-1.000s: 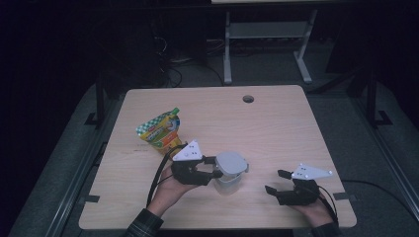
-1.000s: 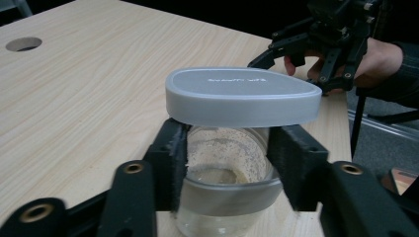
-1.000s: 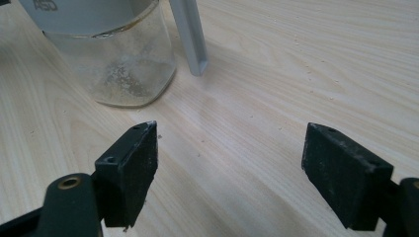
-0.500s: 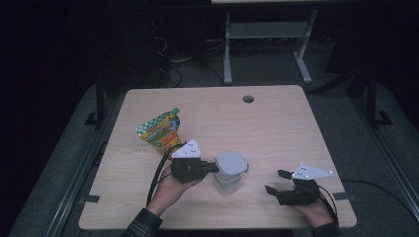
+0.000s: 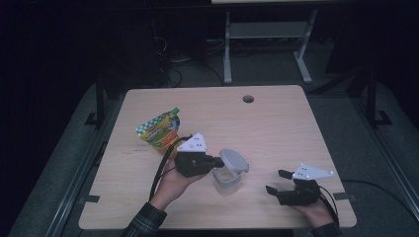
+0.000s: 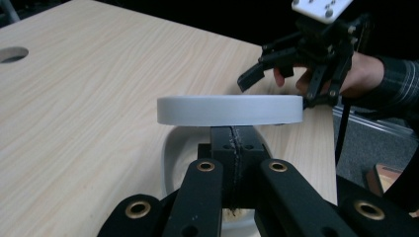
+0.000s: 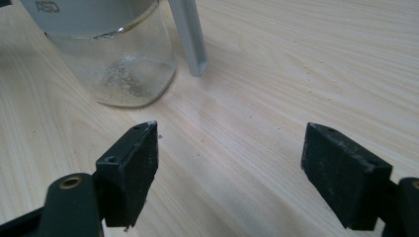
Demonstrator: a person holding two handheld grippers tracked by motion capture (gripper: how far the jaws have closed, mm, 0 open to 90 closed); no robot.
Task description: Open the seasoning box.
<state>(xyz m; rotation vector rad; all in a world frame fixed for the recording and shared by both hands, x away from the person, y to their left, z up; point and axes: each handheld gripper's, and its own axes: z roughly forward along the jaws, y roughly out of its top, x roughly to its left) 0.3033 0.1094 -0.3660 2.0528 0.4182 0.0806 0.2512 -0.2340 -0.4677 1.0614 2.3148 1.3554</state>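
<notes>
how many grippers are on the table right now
2: the left gripper is shut on the grey lid of the clear container; the right gripper rests open near the table's right front.

Dim room, dark at the edges. Light wood-grain table at centre, with a round cable hole near its far edge at 12 o'clock. Grey carpeted floor all around. Pale metal-legged frame standing at 12 o'clock beyond the table, cables lying on the floor at 11 o'clock. Black upright struts flanking the table at 9 and 3 o'clock.
</notes>
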